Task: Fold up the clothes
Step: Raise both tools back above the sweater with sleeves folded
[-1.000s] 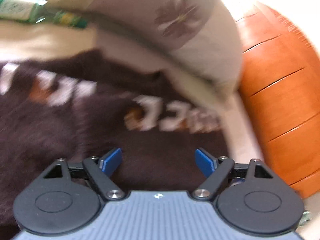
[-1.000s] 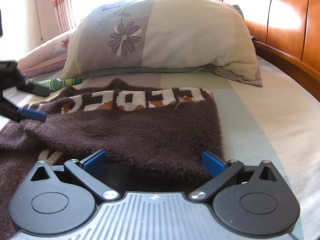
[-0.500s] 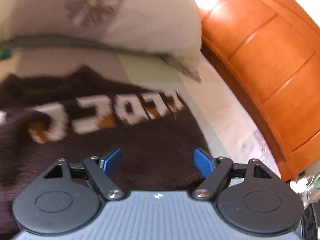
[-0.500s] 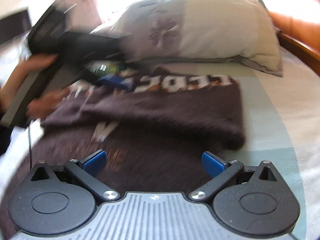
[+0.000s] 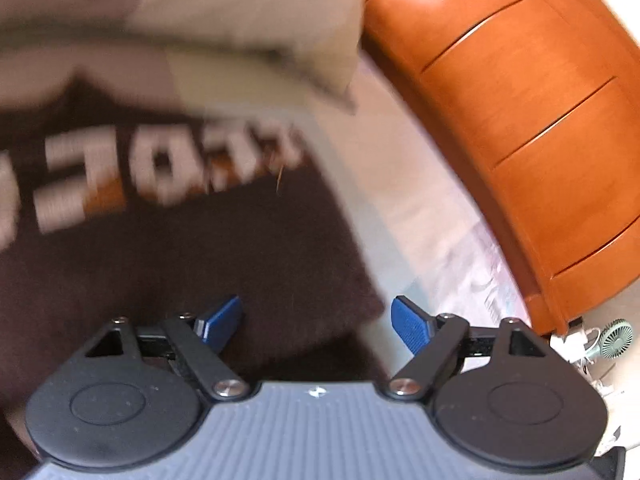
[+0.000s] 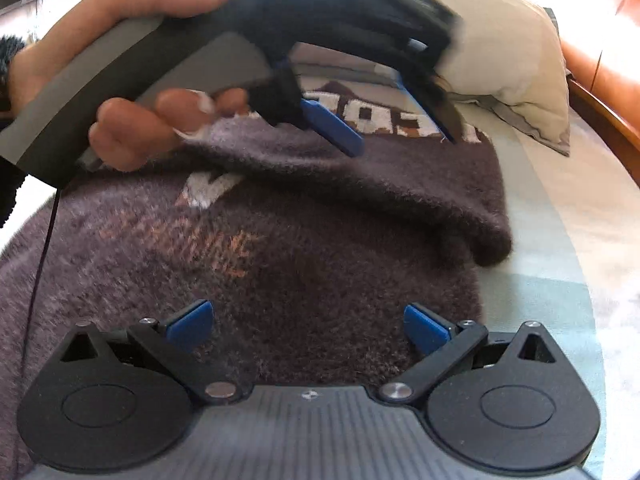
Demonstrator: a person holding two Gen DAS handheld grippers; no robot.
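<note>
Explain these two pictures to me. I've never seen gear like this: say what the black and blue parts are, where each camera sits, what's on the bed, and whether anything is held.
A person holds a hand tool in each hand; each tool has a camera looking along its two blue fingers. One picture is from the left gripper, the other from the right gripper, which also shows the left tool in the person's hand. On the bed lies a brown sweater, partly folded, below a pillow, with a wooden headboard alongside. Both grippers are open, holding nothing.
</note>
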